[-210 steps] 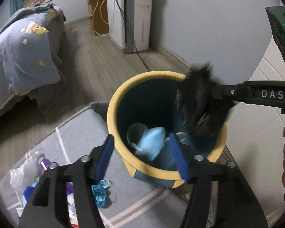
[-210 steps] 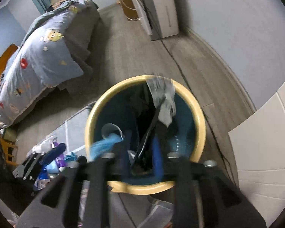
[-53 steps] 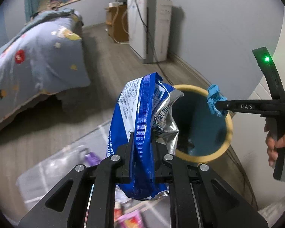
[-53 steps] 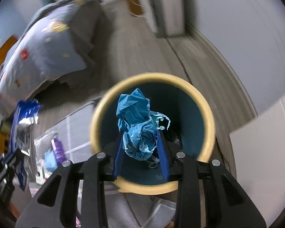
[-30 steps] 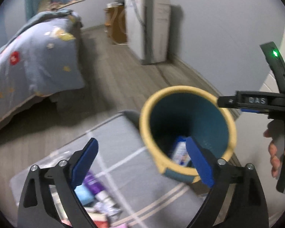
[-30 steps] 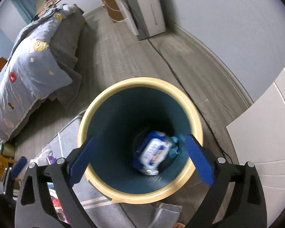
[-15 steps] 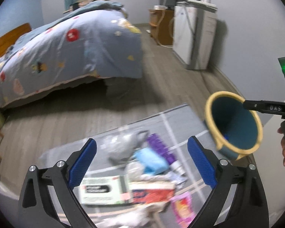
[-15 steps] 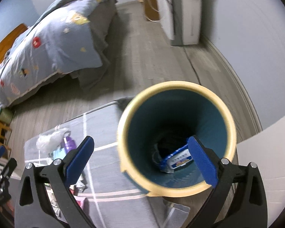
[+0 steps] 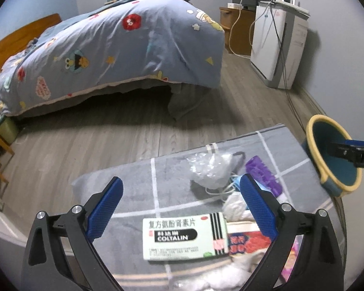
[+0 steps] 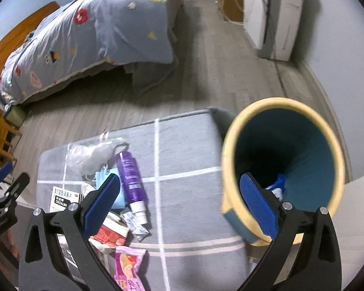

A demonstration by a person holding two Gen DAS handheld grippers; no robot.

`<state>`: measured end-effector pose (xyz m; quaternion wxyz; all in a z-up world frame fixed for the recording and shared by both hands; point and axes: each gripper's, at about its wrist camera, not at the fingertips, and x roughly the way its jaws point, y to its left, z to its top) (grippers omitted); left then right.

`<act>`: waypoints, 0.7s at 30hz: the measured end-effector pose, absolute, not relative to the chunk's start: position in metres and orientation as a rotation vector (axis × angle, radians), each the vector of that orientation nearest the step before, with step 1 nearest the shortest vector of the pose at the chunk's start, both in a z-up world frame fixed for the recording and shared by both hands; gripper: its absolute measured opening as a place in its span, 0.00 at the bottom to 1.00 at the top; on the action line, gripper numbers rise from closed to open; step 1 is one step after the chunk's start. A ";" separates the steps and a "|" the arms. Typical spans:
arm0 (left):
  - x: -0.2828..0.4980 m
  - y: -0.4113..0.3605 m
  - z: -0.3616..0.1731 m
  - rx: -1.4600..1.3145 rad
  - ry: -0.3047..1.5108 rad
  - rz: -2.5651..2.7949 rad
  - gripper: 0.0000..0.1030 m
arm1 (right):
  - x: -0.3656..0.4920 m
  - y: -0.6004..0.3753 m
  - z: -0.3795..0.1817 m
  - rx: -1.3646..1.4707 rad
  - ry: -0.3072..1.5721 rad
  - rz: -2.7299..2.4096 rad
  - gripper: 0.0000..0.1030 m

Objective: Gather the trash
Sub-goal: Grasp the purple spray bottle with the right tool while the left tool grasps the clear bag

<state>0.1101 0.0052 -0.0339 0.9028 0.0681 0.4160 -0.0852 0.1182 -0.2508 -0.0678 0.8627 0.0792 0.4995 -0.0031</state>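
A yellow-rimmed blue trash bin stands at the right edge of a grey rug; it also shows in the left wrist view. Trash lies on the rug: a white COLTALIN box, a clear plastic bag, a purple bottle, a red box, a pink packet. My left gripper is open and empty, just above the COLTALIN box. My right gripper is open and empty, between the trash pile and the bin.
A bed with a blue patterned quilt fills the far left. A white appliance with cables and a wooden cabinet stand along the far wall. Wooden furniture is at the left edge.
My left gripper has let the blue snack bag go into the bin, my right its blue wad. Both have swung left, away from the bin, toward the trash pile.
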 end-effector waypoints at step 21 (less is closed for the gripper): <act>0.176 -0.030 -0.111 0.200 1.012 -0.424 0.47 | 0.169 -0.171 -0.149 -0.012 1.214 0.247 0.47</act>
